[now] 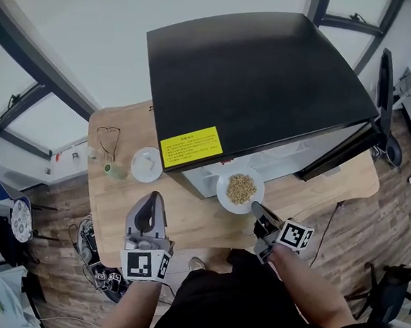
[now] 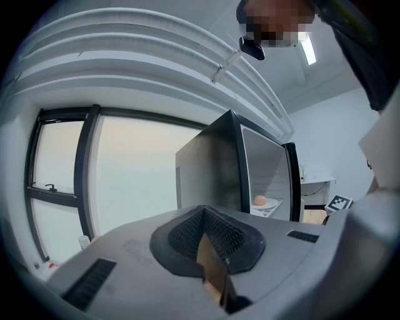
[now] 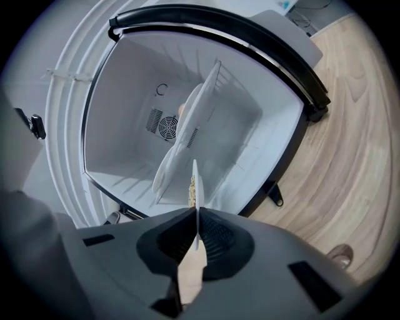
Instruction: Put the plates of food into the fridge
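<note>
A white plate (image 1: 223, 188) of brown grains (image 1: 241, 188) hangs over the table just in front of the open black fridge (image 1: 255, 72). My right gripper (image 1: 256, 207) is shut on its near rim. In the right gripper view the plate (image 3: 195, 181) shows edge-on between the jaws, facing the white fridge interior (image 3: 125, 125) and its shelf (image 3: 194, 119). My left gripper (image 1: 153, 198) is shut and empty, lower left of the fridge. In the left gripper view a plate with an orange lump (image 2: 262, 201) sits inside the fridge (image 2: 212, 169).
A second white plate (image 1: 147, 164) with pale food rests on the wooden table (image 1: 187, 222) left of the fridge, near a pair of glasses (image 1: 108, 141) and a small green object (image 1: 114, 169). The fridge door (image 1: 385, 89) stands open at the right.
</note>
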Demonstrator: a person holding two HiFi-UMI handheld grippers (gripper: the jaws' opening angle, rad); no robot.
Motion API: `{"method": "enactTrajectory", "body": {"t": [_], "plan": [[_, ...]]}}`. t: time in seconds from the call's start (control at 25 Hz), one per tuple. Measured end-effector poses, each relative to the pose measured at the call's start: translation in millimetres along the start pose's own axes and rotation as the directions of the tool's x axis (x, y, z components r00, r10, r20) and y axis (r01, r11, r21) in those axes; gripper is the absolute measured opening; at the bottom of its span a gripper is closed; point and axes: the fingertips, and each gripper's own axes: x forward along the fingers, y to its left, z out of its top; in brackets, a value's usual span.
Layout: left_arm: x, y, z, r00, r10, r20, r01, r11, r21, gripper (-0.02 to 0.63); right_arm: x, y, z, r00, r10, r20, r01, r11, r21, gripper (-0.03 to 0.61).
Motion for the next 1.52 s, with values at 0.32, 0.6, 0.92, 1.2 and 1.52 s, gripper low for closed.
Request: {"method": "enactTrajectory", "body": {"t": [0.32,0.6,0.92,1.2,1.52], "plan": [[12.3,14.5,-2.1,0.998,0.055,-0.030,-0.055,0.998,0.016,0.003,25.6,-30.0,9.2,0.996,-0.072,-0.046,0.073,0.997,0.012,0.031],[6.0,35.0,-2.5,0.991,0.125,-0.047,-0.123,0.992,0.030,0.003,52.1,-40.7,6.6,0.991,-0.100,-0.087,0.100,0.995,-0.004,0.032],[-28.8,66.2,-9.1,0.968,0.241,-0.073,-0.239,0.971,0.034,0.003,84.0,-50.1,15.6,0.985,-0.136,-0.108,0.133,0.990,-0.037,0.031],[-58.8,91.3,-14.3,0.942,0.324,-0.088,-0.323,0.946,0.026,0.003,100.7,-64.5,25.5,0.960,-0.252,-0.123,0.236,0.962,-0.136,0.037],[-70.1,102.6,-2.7,0.937,0.343,-0.070,-0.341,0.939,0.040,0.003,107.2,-86.6,30.1,0.855,-0.503,-0.130,0.422,0.818,-0.391,0.094]]}}
